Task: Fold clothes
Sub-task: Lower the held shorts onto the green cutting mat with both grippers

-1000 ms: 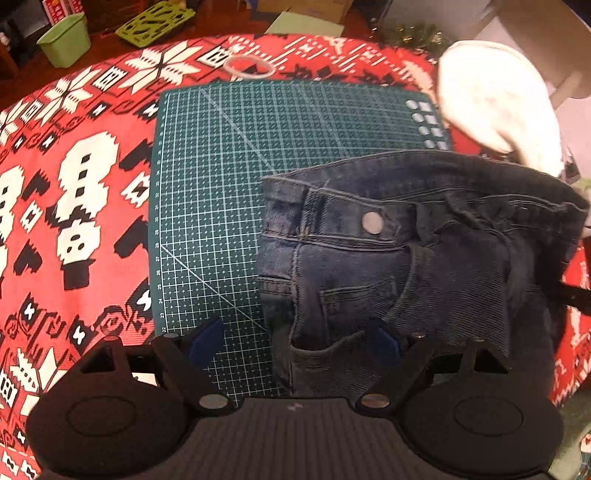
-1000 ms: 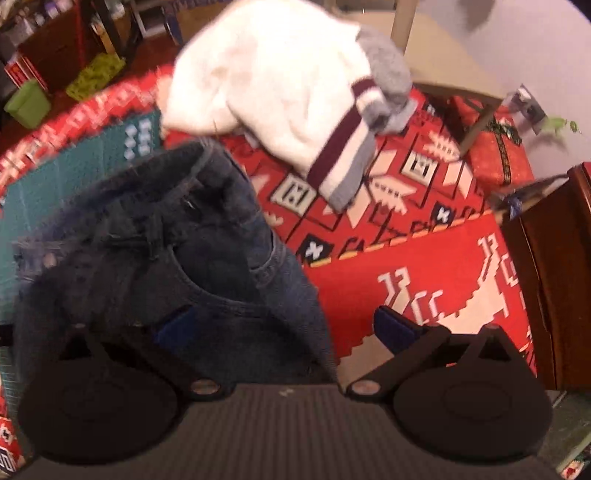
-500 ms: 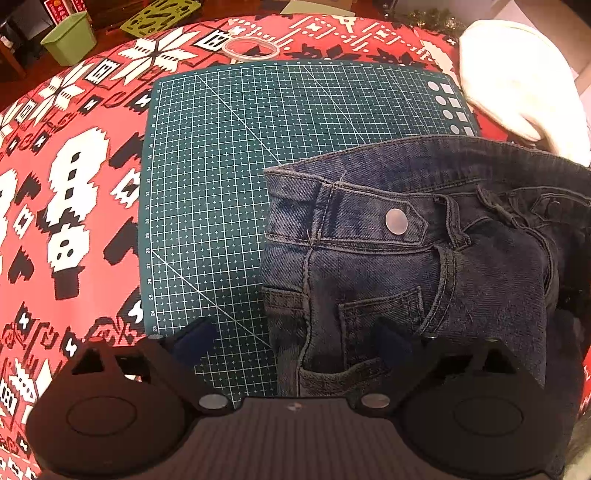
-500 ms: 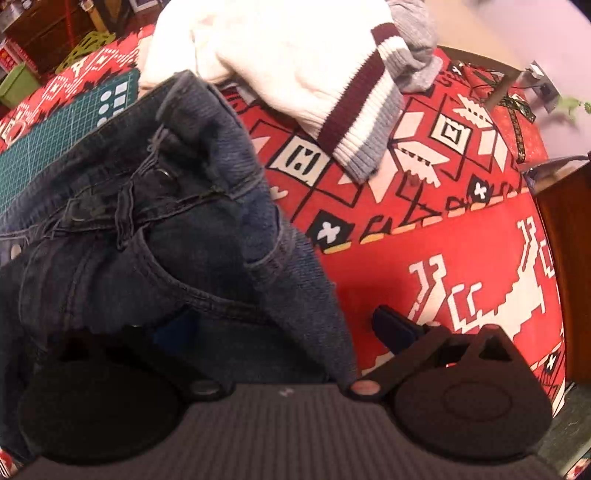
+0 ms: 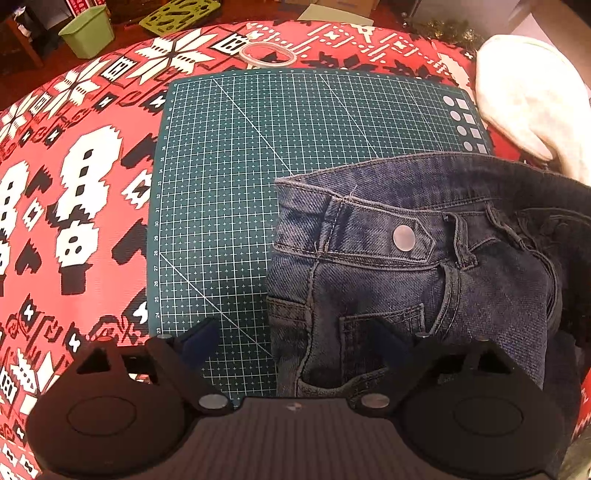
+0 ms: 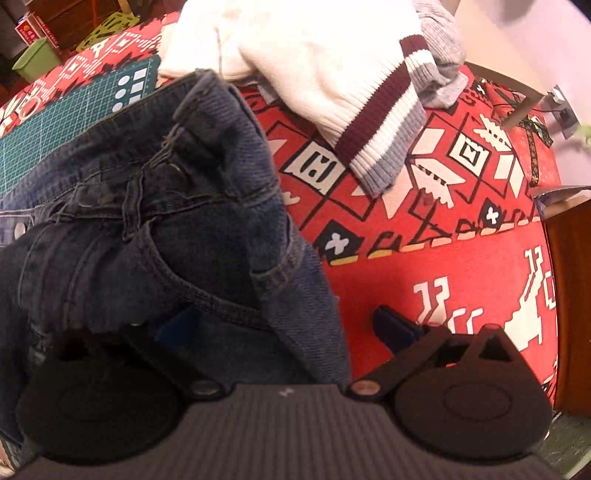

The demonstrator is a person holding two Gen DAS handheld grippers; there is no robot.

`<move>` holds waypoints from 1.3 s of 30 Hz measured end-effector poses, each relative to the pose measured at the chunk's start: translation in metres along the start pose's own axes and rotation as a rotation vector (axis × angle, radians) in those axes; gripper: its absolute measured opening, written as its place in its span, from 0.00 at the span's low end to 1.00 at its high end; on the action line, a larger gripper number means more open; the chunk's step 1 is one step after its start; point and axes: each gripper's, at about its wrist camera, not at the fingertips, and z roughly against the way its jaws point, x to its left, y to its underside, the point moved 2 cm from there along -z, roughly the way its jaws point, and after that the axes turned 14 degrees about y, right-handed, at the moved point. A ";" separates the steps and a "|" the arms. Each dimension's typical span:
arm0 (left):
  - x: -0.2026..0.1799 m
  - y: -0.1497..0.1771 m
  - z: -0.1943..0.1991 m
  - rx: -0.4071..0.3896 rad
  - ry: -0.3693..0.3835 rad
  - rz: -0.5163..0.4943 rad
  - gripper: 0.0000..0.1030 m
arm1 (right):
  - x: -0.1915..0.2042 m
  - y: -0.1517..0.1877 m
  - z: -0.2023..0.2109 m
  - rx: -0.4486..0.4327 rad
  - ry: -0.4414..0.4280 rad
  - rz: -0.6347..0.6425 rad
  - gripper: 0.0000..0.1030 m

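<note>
Below both downward-pointing grippers lay the jeans (image 5: 424, 266), waistband running nine to three o'clock. Left gripper (image 5: 291, 343) straddled the nine-o'clock edge, jaws wide, having just narrowed slightly, denim between them ungripped. Right gripper (image 6: 284, 325) straddled the three-o'clock edge, jaws wide, ungripped.

Home room, hobby corner. Table under red patterned tablecloth (image 5: 92, 192); green cutting mat (image 5: 258, 166) on top; clothes heaped: jeans (image 5: 424, 266), white sweater (image 6: 314, 55). Green bin (image 5: 88, 31), wooden furniture (image 6: 572, 295) around.

dark blue jeans (image 5: 424, 266) lie bunched, waistband up, partly on the green mat.
</note>
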 end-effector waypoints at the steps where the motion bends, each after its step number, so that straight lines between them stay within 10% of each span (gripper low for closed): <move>1: 0.000 0.001 0.000 0.002 -0.001 0.004 0.84 | 0.000 -0.002 0.000 0.018 -0.002 0.003 0.99; 7: 0.005 0.008 0.010 -0.002 0.002 0.087 0.59 | -0.012 -0.008 0.013 0.003 0.003 -0.053 0.96; 18: 0.007 0.009 0.007 0.019 -0.045 0.185 0.75 | -0.028 -0.029 -0.001 -0.055 -0.073 0.067 0.64; 21: 0.000 0.008 0.011 0.008 -0.047 0.188 0.50 | -0.022 -0.025 0.003 -0.078 -0.112 0.111 0.24; 22: -0.004 0.008 0.013 0.001 -0.049 0.185 0.29 | -0.019 -0.024 0.007 -0.078 -0.115 0.122 0.18; 24: -0.011 0.008 0.016 -0.012 -0.052 0.178 0.20 | -0.019 -0.021 0.010 -0.098 -0.105 0.143 0.10; 39: -0.025 0.029 0.128 -0.129 0.101 0.105 0.09 | -0.023 -0.002 0.129 -0.170 -0.212 0.023 0.09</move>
